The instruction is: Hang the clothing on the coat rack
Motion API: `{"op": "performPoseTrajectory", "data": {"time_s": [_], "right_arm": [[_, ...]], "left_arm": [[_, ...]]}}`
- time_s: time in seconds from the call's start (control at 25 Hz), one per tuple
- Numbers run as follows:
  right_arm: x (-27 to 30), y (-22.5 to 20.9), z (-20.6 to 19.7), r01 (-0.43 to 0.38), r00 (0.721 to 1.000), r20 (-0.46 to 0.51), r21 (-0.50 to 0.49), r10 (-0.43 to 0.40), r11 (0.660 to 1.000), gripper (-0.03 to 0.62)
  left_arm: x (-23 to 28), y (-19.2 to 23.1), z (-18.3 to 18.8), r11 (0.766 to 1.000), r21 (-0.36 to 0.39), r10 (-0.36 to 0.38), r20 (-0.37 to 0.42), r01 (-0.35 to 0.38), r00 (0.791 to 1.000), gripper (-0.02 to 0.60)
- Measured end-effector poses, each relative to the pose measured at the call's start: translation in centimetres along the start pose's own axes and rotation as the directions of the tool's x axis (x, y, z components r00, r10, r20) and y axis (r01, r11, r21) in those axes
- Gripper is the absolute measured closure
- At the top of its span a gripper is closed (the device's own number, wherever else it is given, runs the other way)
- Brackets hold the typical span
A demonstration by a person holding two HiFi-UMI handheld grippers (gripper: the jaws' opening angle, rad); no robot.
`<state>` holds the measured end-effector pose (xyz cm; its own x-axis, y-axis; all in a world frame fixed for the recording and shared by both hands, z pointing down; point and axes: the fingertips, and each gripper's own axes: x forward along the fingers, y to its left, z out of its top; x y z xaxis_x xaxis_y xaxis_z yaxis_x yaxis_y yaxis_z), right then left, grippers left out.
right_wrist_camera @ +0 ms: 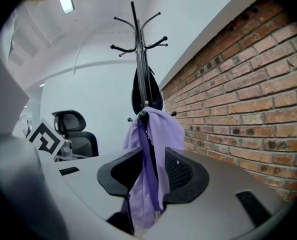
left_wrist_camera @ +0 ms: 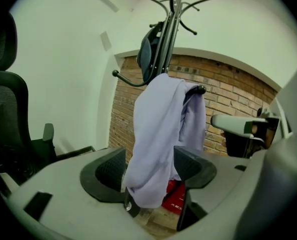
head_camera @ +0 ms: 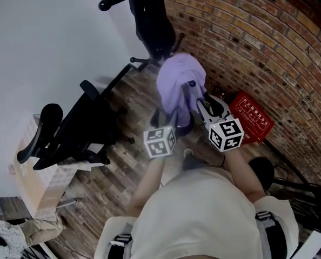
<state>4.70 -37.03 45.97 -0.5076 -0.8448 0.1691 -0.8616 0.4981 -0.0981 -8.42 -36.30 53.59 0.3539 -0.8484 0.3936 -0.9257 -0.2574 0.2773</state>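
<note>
The purple garment [head_camera: 179,85] was found draped over a lower peg [left_wrist_camera: 201,90] of the rack [left_wrist_camera: 172,14], at the upper centre of the head view. Its folds hung down beside the pole. Higher on the same rack, a dark item [left_wrist_camera: 147,54] was hung.

The left claw [head_camera: 163,117] was held just below the garment in the head view, with the right claw [head_camera: 204,104] beside it at the right.

In the left gripper view, the left claw [left_wrist_camera: 149,166] was released. Its jaws were spread wide, and the lower end of the garment [left_wrist_camera: 158,134] was seen in the gap between them, with neither pad pressed on it.

In the right gripper view, the right claw [right_wrist_camera: 153,171] was likewise released. The garment [right_wrist_camera: 156,149] was seen hanging from the peg knob [right_wrist_camera: 142,115], in line with the gap between the parted jaws, and was not gripped.

A brick wall [head_camera: 268,42] was located at the right of the head view, with a red box [head_camera: 252,117] at its foot. An office chair [head_camera: 79,128] was positioned at the left of that view, on the wooden floor [head_camera: 122,166].
</note>
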Motion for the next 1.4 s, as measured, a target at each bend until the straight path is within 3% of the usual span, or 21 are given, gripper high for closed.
{"op": "performPoseTrajectory", "data": {"time_s": [0.36, 0.52, 0.64, 0.8, 1.4], "right_arm": [[-6.0, 4.0, -0.3, -0.002, 1.0, 0.029, 0.004, 0.002, 1.0, 0.485], [-9.2, 6.4, -0.2, 0.003, 0.999, 0.036, -0.018, -0.003, 1.0, 0.49], [-11.6, 7.7, 0.2, 0.015, 0.998, 0.059, -0.031, -0.013, 0.999, 0.533], [-14.2, 9.1, 0.7, 0.02, 0.995, 0.094, -0.024, -0.017, 1.0, 0.554], [-20.1, 12.5, 0.7, 0.015, 0.99, 0.14, -0.042, -0.009, 0.999, 0.591]], "left_arm": [[-7.1, -1.4, 0.0, 1.0, -0.004, -0.018, 0.082, 0.019, 0.996, 0.317], [-10.9, -2.6, -0.4, 0.999, 0.038, -0.026, 0.116, 0.021, 0.993, 0.412], [-13.7, -3.3, -0.6, 0.999, 0.041, -0.017, 0.145, 0.011, 0.989, 0.479], [-16.8, -4.1, -1.1, 1.0, 0.024, -0.023, 0.175, 0.019, 0.984, 0.519], [-23.4, -6.0, -3.1, 0.997, 0.02, -0.074, 0.221, 0.071, 0.972, 0.554]]}}
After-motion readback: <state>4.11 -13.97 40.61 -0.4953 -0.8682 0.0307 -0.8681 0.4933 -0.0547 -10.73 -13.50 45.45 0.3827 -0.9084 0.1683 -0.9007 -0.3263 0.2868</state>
